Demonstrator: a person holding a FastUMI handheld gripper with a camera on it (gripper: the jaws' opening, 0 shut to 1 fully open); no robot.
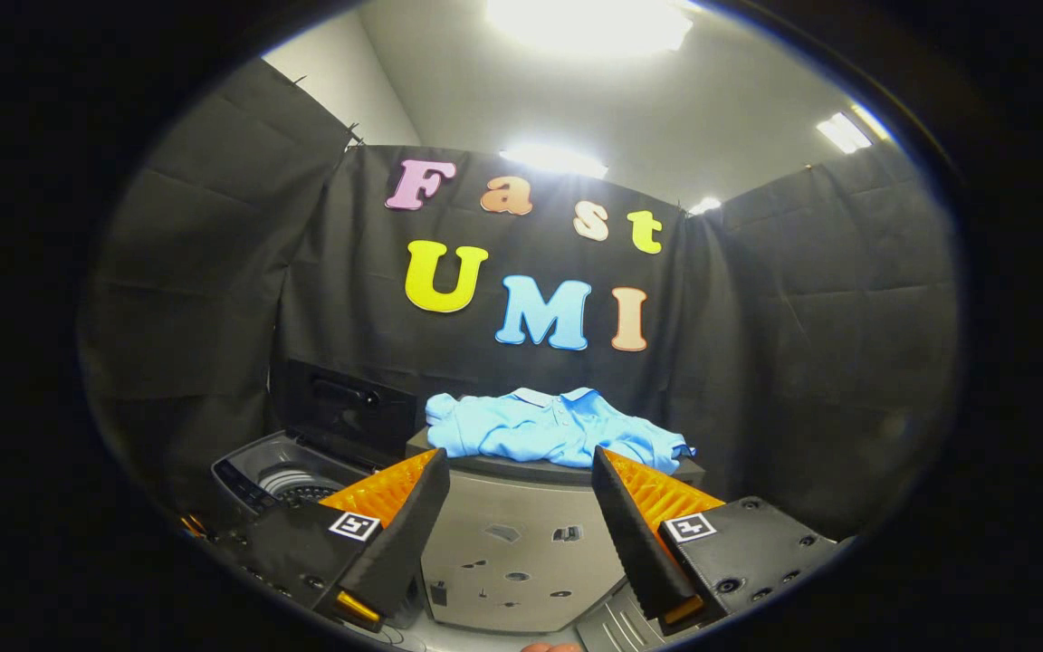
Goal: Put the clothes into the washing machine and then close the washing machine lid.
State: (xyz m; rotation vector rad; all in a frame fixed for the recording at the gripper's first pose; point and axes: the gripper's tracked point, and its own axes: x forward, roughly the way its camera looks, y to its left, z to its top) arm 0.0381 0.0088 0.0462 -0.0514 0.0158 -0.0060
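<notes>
The hand-held black gripper with orange ribbed finger pads (517, 471) stands wide open, holding nothing. Just beyond its fingertips, a crumpled light-blue collared shirt (558, 427) lies on the dark top of a grey rounded cabinet (521, 543). Left of the cabinet, beyond the left finger, the dark top-loading washing machine (291, 475) shows its drum, its black lid (345, 407) raised upright behind.

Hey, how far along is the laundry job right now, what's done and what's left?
Done: the washing machine stands with its lid up and drum exposed. In hand: nothing yet; the gripper is open and empty, with the blue shirt lying beyond its fingers on the grey cabinet. Left: grab the shirt, drop it in the machine, close the lid.
</notes>
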